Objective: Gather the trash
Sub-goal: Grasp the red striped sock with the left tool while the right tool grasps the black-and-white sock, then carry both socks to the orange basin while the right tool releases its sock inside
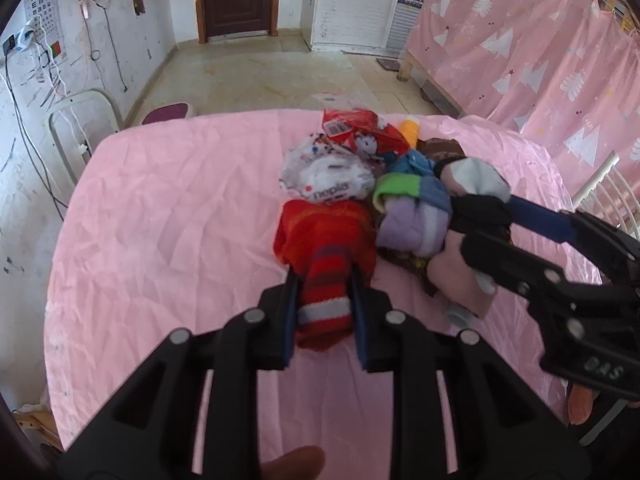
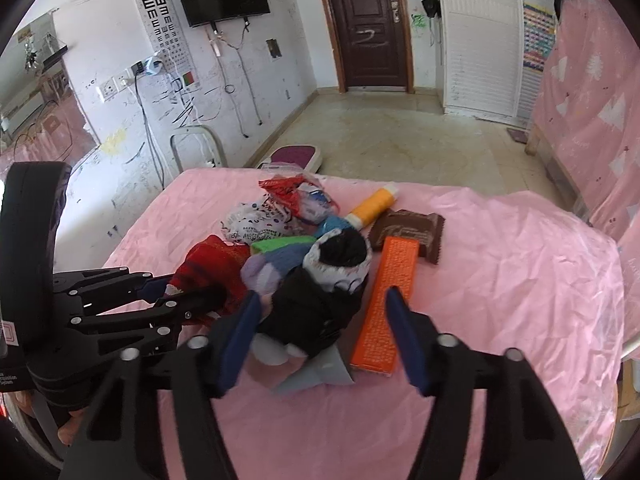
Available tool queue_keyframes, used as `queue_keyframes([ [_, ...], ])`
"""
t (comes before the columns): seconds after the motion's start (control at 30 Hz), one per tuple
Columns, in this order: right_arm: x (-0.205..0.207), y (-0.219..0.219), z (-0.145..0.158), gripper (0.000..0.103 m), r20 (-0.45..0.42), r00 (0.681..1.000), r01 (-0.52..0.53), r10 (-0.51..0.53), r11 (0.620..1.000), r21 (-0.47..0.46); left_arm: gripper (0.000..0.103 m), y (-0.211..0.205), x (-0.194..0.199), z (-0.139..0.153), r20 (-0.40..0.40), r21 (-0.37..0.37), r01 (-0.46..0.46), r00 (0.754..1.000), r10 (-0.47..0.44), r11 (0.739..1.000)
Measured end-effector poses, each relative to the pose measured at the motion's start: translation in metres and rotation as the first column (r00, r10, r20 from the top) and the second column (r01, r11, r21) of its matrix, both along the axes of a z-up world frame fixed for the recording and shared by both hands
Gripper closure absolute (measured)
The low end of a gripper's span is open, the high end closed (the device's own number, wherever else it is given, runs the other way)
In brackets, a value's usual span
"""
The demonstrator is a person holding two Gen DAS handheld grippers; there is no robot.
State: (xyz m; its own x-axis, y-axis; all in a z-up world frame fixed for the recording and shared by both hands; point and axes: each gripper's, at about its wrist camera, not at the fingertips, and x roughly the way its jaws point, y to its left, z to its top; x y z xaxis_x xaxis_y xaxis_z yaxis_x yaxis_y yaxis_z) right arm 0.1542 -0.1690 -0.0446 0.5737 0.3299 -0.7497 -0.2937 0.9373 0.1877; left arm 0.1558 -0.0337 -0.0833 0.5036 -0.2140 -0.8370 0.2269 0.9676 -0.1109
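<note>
On the table's pink cloth (image 1: 180, 220) lies a heap of socks and wrappers. My left gripper (image 1: 322, 276) is shut on a red striped sock (image 1: 320, 240), at the left in the right wrist view (image 2: 196, 290). My right gripper (image 2: 323, 294) straddles a black sock bundle (image 2: 312, 312). Its left pad is against the bundle, its right pad stands apart over an orange packet (image 2: 388, 304). The trash is a red wrapper (image 1: 360, 128), a white plastic pack (image 1: 328, 176), an orange tube (image 2: 372, 204) and a brown wrapper (image 2: 408, 236). A purple, green and blue sock (image 1: 412, 216) lies between the grippers.
A white chair frame (image 1: 80, 128) and a purple stool (image 1: 168, 114) stand beyond the table's far left edge. A pink curtain (image 1: 540, 60) hangs along the right. Another white chair (image 1: 608, 192) stands at the right edge. Tiled floor runs to a dark door (image 2: 368, 28).
</note>
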Motion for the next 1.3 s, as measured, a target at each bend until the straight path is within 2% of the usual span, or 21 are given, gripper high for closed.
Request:
queue_keyframes([
  [0.13,0.000,0.002,-0.002,0.072,-0.005,1.000,-0.015,0.015,1.000,0.004,0.082,0.005,-0.007,0.002,0.005,-0.001,-0.011,1.000,0.011,1.000],
  [0.23,-0.007,0.002,0.002,0.074,0.013,1.000,-0.017,0.017,1.000,-0.001,0.082,0.008,-0.012,0.005,0.010,-0.004,-0.022,1.000,0.022,1.000],
  [0.8,-0.047,-0.023,0.035,0.074,0.129,0.991,0.025,-0.027,1.000,0.017,0.082,-0.001,-0.050,0.041,0.111,0.018,-0.032,0.993,0.030,0.999],
  [1.3,-0.087,-0.096,0.049,0.074,0.196,0.966,0.157,-0.169,0.985,0.077,0.081,-0.060,-0.077,0.064,0.176,0.085,0.042,0.983,-0.057,0.995],
])
